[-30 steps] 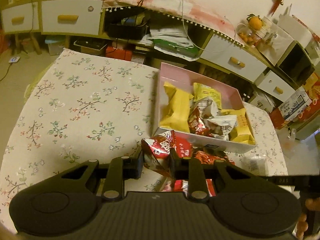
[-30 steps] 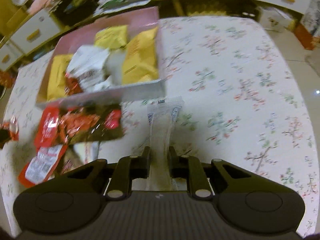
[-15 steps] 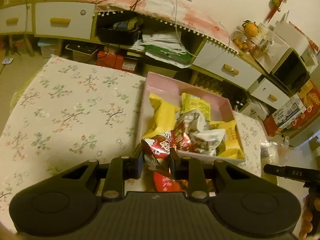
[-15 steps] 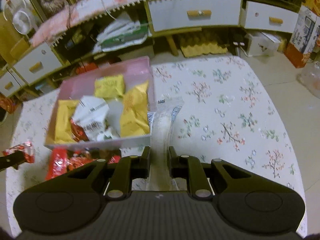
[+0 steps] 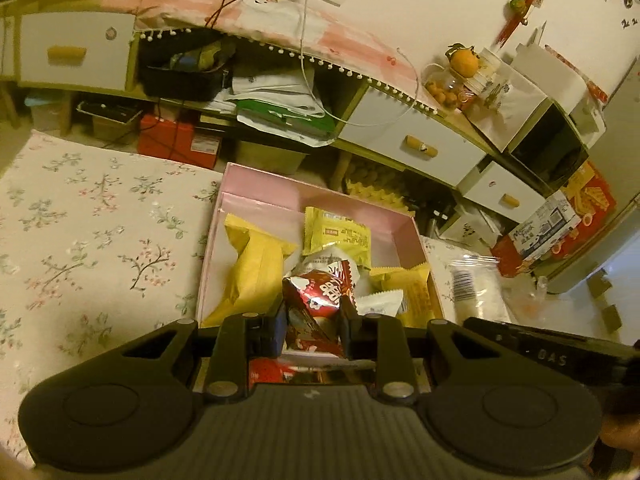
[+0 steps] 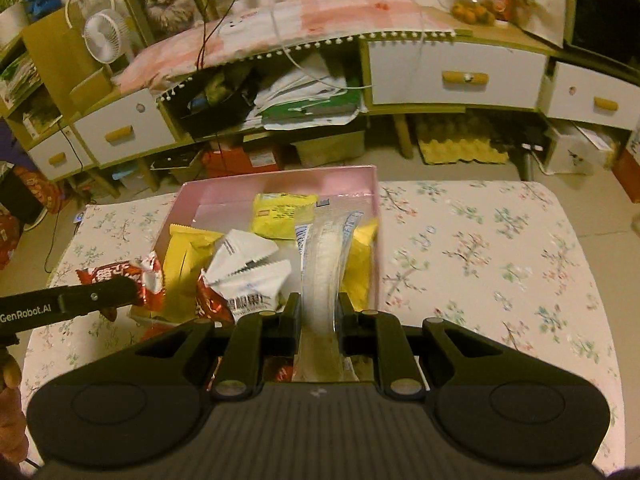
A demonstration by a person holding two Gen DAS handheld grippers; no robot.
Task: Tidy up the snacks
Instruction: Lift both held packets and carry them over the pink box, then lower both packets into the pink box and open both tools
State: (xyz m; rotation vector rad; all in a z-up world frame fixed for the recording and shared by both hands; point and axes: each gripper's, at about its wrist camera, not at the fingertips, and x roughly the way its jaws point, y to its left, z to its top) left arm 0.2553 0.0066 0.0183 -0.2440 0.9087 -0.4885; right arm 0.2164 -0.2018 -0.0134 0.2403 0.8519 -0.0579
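Pink box [image 6: 280,188] sits mid-table on the floral cloth [image 6: 480,248], holding yellow and white packets. Left gripper [image 5: 313,316] is clamped on a red snack packet [image 5: 320,292] over the box's near edge; the packet's lower half is hidden by the fingers. Right gripper [image 6: 319,312] pinches a clear packet [image 6: 324,256] above the box's right side; its print is unreadable. More red wrappers [image 5: 272,372] lie near the box, mostly covered.
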